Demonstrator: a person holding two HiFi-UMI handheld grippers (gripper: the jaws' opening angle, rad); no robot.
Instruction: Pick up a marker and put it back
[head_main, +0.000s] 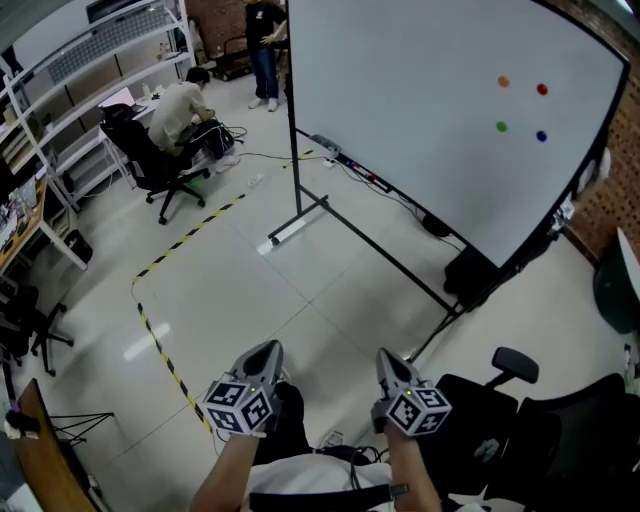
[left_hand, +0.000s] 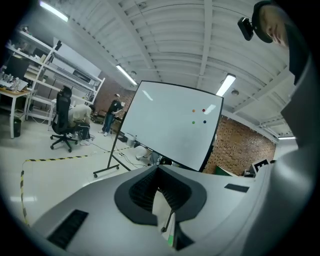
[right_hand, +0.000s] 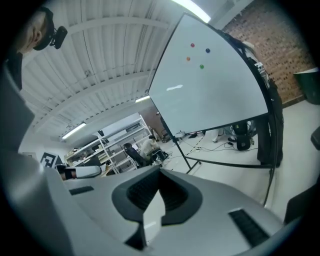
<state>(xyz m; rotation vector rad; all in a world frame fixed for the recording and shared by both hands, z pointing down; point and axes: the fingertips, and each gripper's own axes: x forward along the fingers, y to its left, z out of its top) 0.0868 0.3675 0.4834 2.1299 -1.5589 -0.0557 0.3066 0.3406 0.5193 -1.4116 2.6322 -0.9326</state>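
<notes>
A large whiteboard (head_main: 420, 130) on a black wheeled stand (head_main: 300, 222) rises ahead of me, with orange (head_main: 503, 82), red (head_main: 542, 89), green (head_main: 501, 127) and blue dots (head_main: 541, 135) on its upper right. I cannot make out a marker in any view. My left gripper (head_main: 268, 350) and right gripper (head_main: 386, 358) are held low, close to my body and well short of the board. Both point towards it. The left gripper (left_hand: 158, 168) is shut with nothing between its jaws, and so is the right gripper (right_hand: 160, 171). The whiteboard (left_hand: 167, 125) (right_hand: 205, 95) fills the middle of both gripper views.
A person (head_main: 182, 108) sits bent over by a black office chair (head_main: 150, 165) at the back left, and another person (head_main: 265, 45) stands behind the board. Yellow-black tape (head_main: 165, 258) crosses the floor. Shelves (head_main: 80, 90) line the left wall. A black chair (head_main: 540, 430) stands at my right.
</notes>
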